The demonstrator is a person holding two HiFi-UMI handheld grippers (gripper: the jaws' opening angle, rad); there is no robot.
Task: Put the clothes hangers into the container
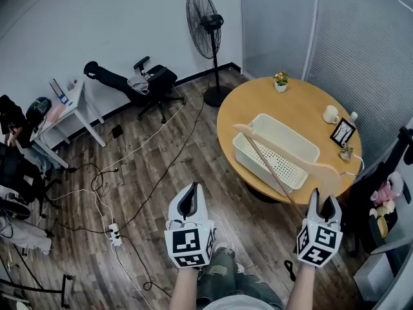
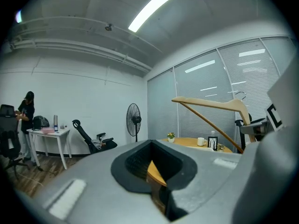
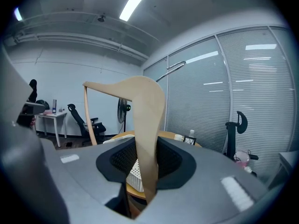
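1. Off the near edge of the round counter, the right gripper has its fingers closed on one end of a wooden clothes hanger. The right gripper view shows the pale wood standing up between the pads.
2. In the head view the hanger's shoulder and its thin lower bar cross over the white perforated container. The hanger is raised, not resting in it.
3. The container sits on the counter toward the near edge. What lies inside it cannot be made out.
4. The left gripper is held out over the wooden floor, well apart from the counter's edge. Its fingers stand slightly apart with nothing between them; only the counter shows through the gap.
5. A small potted plant stands at the counter's far edge. A mug and a picture frame stand near its right edge.
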